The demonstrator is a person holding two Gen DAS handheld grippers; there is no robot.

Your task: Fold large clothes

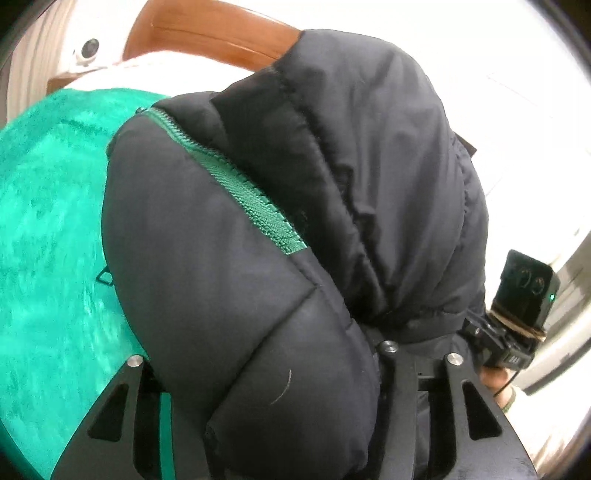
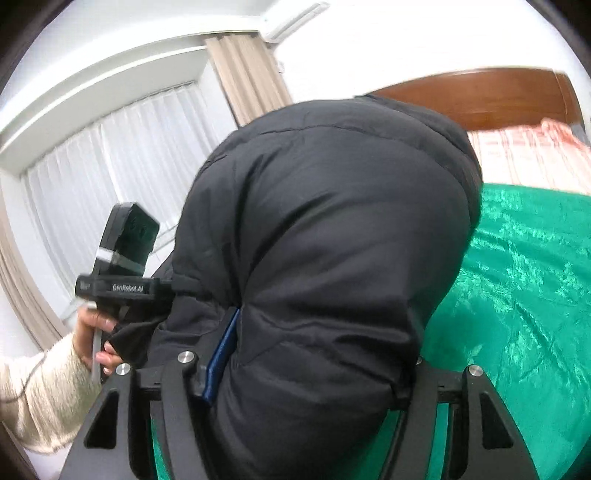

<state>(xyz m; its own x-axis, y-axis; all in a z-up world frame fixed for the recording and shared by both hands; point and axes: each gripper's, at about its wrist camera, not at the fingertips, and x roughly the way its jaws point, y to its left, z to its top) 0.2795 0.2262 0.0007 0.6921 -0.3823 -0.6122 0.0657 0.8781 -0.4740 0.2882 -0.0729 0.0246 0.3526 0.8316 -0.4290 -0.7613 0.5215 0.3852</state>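
Jacket (image 1: 258,258) bulk hangs lifted above the green bedspread (image 1: 48,221), toward the headboard (image 1: 207,33). Left claw (image 1: 291,406) clamps one edge; right claw (image 2: 306,398) clamps the other, both equally near, span running between them.

Only readable thing I can spot is "GenRobot.AI" in small pale letters on the side of the black plastic handheld gripper body (image 2: 123,288) in the right wrist view. The same kind of black device (image 1: 517,360) in the left wrist view has a tiny label too, but it's too blurry to read.
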